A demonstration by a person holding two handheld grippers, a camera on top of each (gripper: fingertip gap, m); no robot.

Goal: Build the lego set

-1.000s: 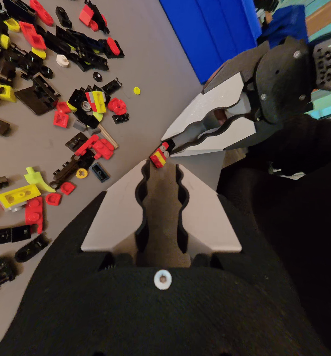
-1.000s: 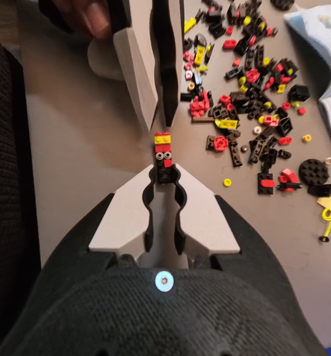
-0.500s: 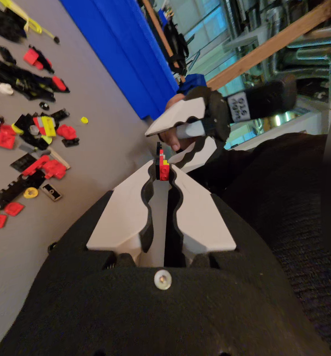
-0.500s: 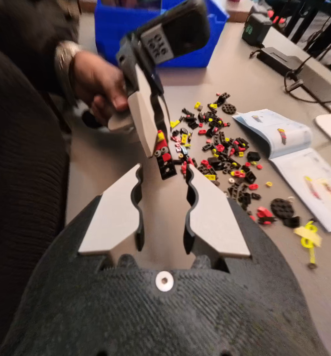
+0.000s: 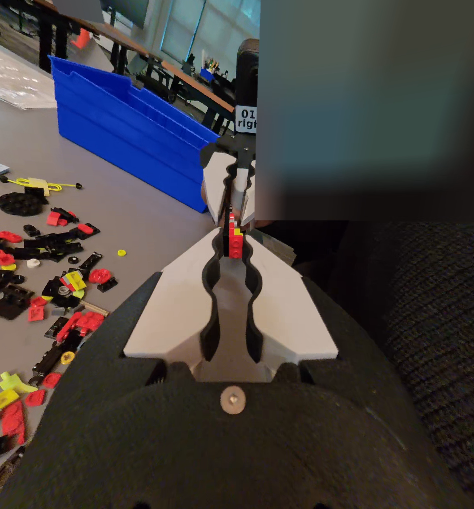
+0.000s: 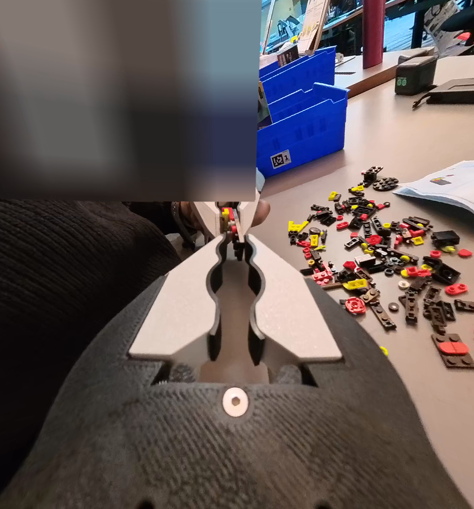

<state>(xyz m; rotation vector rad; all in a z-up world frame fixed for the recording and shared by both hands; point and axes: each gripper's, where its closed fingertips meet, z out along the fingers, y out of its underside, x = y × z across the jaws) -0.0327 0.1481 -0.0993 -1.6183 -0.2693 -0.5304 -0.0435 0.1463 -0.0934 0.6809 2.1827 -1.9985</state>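
A small lego assembly [image 5: 235,242] of red, yellow and black pieces is held in the air between both grippers. My left gripper [image 5: 231,238] is shut on its red and yellow end. My right gripper [image 5: 231,220] comes from the opposite side, tip to tip. In the right wrist view my right gripper [image 6: 234,241] is shut on the assembly's black end [image 6: 238,249], and the left gripper [image 6: 231,232] faces it. A hand shows behind the left gripper there. Large blurred patches hide the area above the grippers in both views.
Loose red, yellow and black lego pieces [image 6: 381,261] lie scattered on the grey table [image 5: 147,220]. Blue bins [image 6: 302,124] stand at the back. An open instruction booklet [image 6: 450,187] lies at the right. A dark knit sleeve [image 6: 65,275] fills the near side. My two grippers' fingertips are within a few centimetres of each other.
The assembly passed from my right gripper to my left, and my right opened. Now my right has closed on its black end, and both grippers have tilted up level, facing each other.
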